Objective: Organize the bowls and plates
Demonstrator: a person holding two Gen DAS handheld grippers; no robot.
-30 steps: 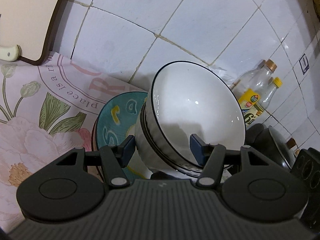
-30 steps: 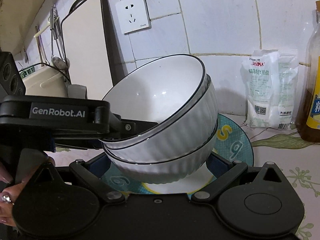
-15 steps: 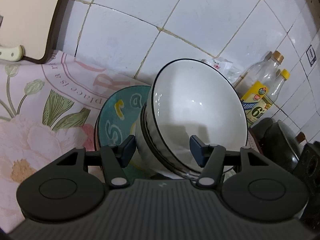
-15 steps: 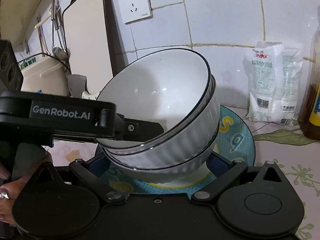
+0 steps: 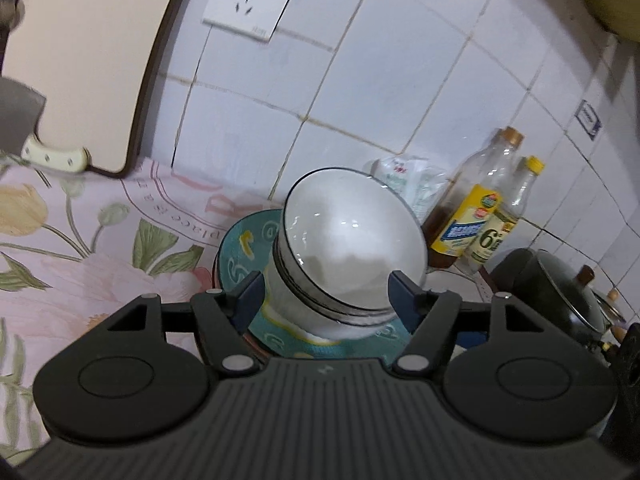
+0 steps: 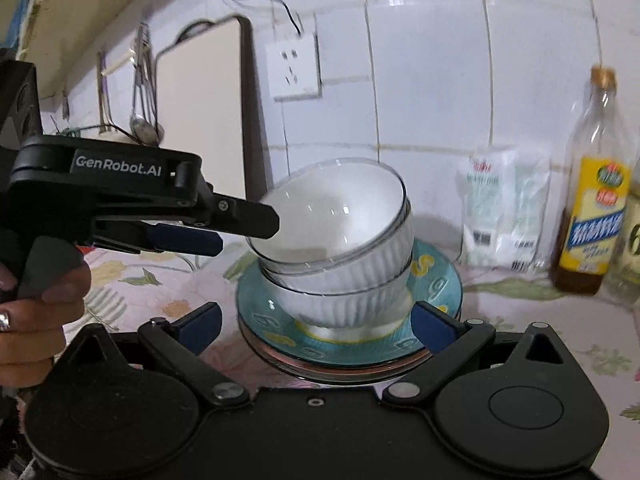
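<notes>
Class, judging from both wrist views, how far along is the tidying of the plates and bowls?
Done: two white bowls sit nested on the plate stack. In hand: nothing; the left gripper, jaws just opening, and the right gripper are open, clear of the stack. Left: nothing else visible to sort.

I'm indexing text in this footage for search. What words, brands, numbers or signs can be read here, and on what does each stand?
"GenRobot.AI": side of the left tool.
"6": label of the smaller bottle.
"place": partly legible in the curved print on the floral tablecloth; the rest is unreadable.
"S", "9": figures on the teal plate.
Yellow bottle label, white packet, blue wall sticker: too blurred to read.
</notes>
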